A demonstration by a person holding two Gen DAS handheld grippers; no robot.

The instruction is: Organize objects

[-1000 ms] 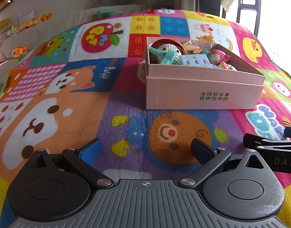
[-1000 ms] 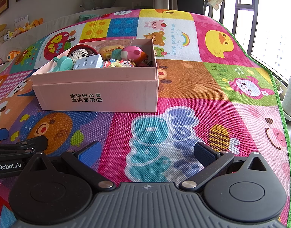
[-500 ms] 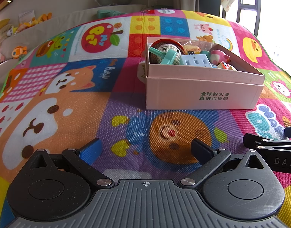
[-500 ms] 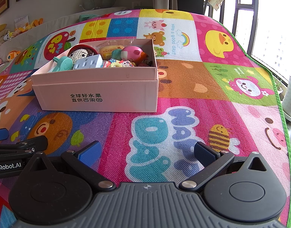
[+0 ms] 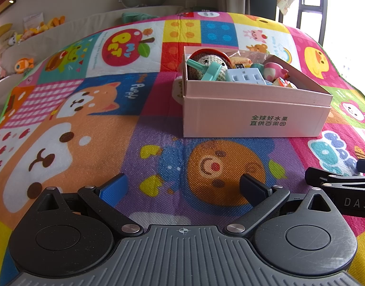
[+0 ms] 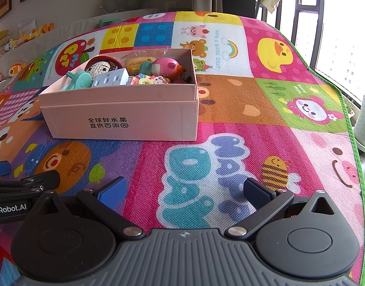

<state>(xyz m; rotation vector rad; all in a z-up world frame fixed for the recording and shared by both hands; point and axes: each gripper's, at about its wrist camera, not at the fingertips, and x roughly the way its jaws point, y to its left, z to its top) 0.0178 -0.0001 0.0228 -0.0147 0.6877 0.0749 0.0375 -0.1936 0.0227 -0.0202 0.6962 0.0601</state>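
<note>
Bright window (image 6: 337, 47) beside colourful play mat (image 6: 265, 119).

Each camera sits behind its own gripper, low over the mat (image 5: 92, 128), facing forward along the fingers. The left gripper (image 5: 182, 186) has the box (image 5: 253, 116) ahead to its right; the right gripper (image 6: 184, 190) has it ahead to its left. Both views share the box and each other's fingers.

Pink cardboard box (image 5: 253, 116) with dark green printed characters; play mat (image 6: 230, 124) patchwork of bright cartoon animal squares, green edge; gripper pads (image 6: 110, 191) blue; white power strip (image 5: 245, 76); teal toy (image 6: 78, 81)
</note>
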